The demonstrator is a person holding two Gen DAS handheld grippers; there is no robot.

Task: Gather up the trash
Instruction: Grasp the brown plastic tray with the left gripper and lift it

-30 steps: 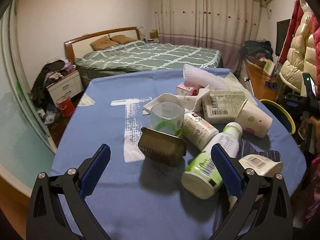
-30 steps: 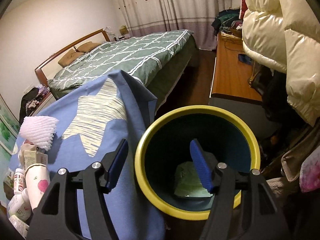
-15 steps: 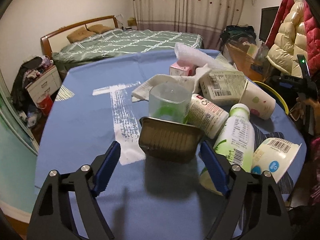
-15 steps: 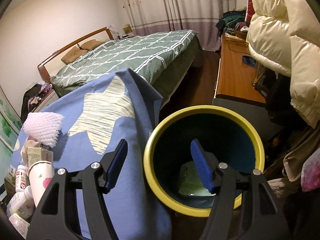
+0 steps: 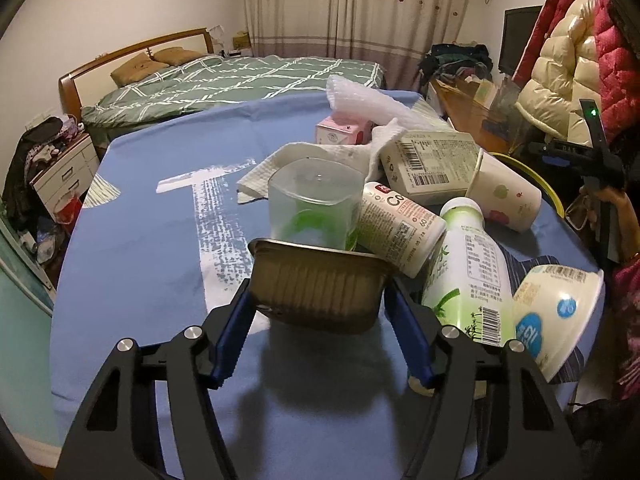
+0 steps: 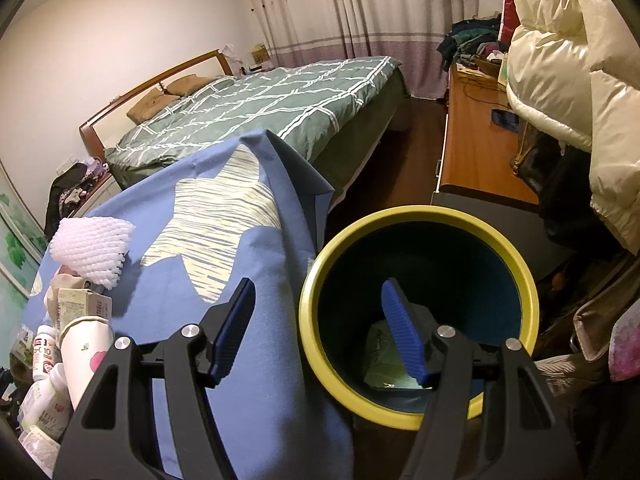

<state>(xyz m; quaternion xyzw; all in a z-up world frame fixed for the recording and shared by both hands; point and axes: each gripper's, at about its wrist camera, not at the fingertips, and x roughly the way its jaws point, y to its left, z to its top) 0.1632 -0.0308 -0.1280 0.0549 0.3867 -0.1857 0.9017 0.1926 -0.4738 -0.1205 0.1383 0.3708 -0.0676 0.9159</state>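
A: Trash pile (image 5: 400, 208) sits centre frame on the blue table (image 5: 160, 240); what changed?
B: Left hand-held gripper (image 5: 318, 304) has advanced, now bracketing the foil tray (image 5: 318, 290); right hand-held gripper (image 6: 318, 320) stays open, empty, over the yellow-rimmed bin (image 6: 516, 264)

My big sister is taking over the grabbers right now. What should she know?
Left gripper: fingers sit on both sides of the foil tray on the blue tablecloth; a firm grip cannot be confirmed.
Right gripper: open, empty, above the yellow-rimmed bin beside the table.
Done: one pale green piece of trash lies in the bin.
Left: the tray, clear cup, white can, green bottle, yogurt tub, paper cup, carton, pink box, foam net and tissue remain on the table.
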